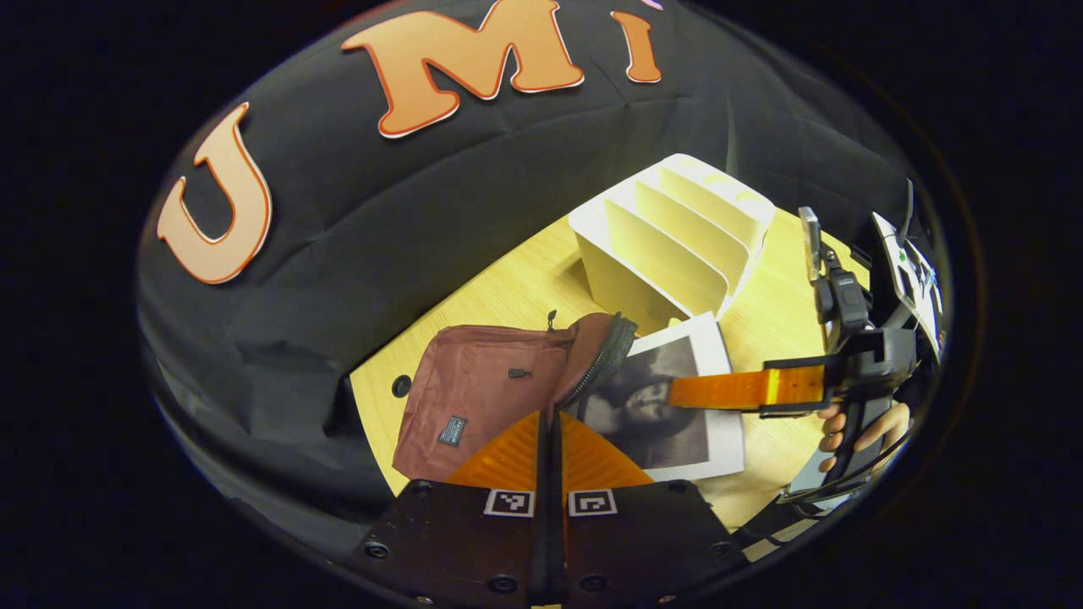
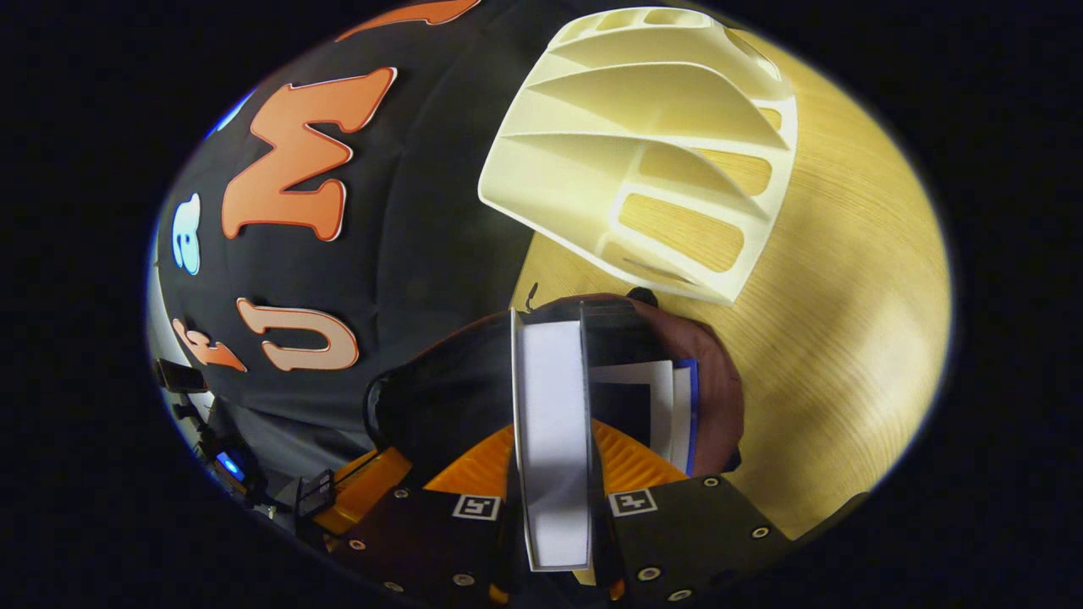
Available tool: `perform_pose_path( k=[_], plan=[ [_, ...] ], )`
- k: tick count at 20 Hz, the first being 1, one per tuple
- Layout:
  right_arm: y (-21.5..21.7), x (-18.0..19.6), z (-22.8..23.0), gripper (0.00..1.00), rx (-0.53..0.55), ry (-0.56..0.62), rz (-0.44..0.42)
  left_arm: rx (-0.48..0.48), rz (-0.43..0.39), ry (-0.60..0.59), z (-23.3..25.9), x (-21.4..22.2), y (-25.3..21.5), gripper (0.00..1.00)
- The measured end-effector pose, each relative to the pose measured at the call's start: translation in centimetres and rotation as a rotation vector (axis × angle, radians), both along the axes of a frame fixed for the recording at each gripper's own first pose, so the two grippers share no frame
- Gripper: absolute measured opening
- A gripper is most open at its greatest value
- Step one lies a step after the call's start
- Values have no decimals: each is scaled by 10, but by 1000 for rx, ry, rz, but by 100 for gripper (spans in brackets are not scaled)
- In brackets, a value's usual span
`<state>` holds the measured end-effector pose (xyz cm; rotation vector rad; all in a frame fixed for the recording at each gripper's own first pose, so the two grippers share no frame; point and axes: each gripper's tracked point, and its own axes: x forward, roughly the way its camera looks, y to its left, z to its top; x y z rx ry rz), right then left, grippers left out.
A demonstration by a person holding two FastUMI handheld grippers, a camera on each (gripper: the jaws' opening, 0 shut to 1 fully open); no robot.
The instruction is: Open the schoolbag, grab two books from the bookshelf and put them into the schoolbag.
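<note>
While the black cloth wall (image 1: 406, 220) hangs behind everything, a pale wooden worktop (image 1: 525, 288) carries the things. A white bookshelf (image 1: 677, 237) with thin dividers stands on it, and its slots look empty. Just beside the shelf lies the dark red schoolbag (image 1: 491, 389), with its zipped mouth pulled open toward the shelf.

In the left gripper view, the left gripper (image 1: 548, 423) sits low over the bag, and its jaws are pressed together with nothing seen between them. The same view shows the right gripper (image 1: 677, 394) off to the side, with a hand (image 1: 863, 427) on its handle. It holds a book (image 1: 668, 406) with a dark picture on a white cover — the book's far end goes into the bag's mouth.

In the right gripper view, the right gripper (image 2: 550, 440) looks down the edge of that book (image 2: 550, 423), and the jaws squeeze it from both sides. Past it — inside the open schoolbag (image 2: 719, 397) — sits another book (image 2: 677, 406) with a blue edge. The bookshelf (image 2: 643, 144) shows from its open side.

The bottom of the bag is hidden, so how deep the books go is hard to tell.
</note>
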<state>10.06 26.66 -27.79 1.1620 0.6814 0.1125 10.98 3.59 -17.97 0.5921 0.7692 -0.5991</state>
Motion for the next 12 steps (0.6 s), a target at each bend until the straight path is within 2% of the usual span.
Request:
perform_pose_path(
  k=[3,5,6,7,8,9,11,12],
  plan=[
    [16,14,-8,32,9,-8,-29,-49,-26,13,10,-10,-12,1],
    [27,20,-15,33,0,5,-34,-17,-39,-11,10,-6,-11,1],
    [30,21,-19,44,-5,17,-38,-14,-43,-13,11,-5,-12,1],
    [34,21,-21,34,-9,23,-36,-11,-43,-16,11,-5,-11,1],
    [35,21,-25,35,-23,36,-36,-8,-39,-20,11,-3,-11,1],
    [35,20,-34,26,-47,69,-34,-6,-36,-17,9,-3,-9,1],
    [35,10,-54,50,-101,157,-13,-8,-30,0,5,-5,-6,1],
    [35,5,-60,56,-118,187,6,-14,-26,7,4,-6,-5,1]
  ],
)
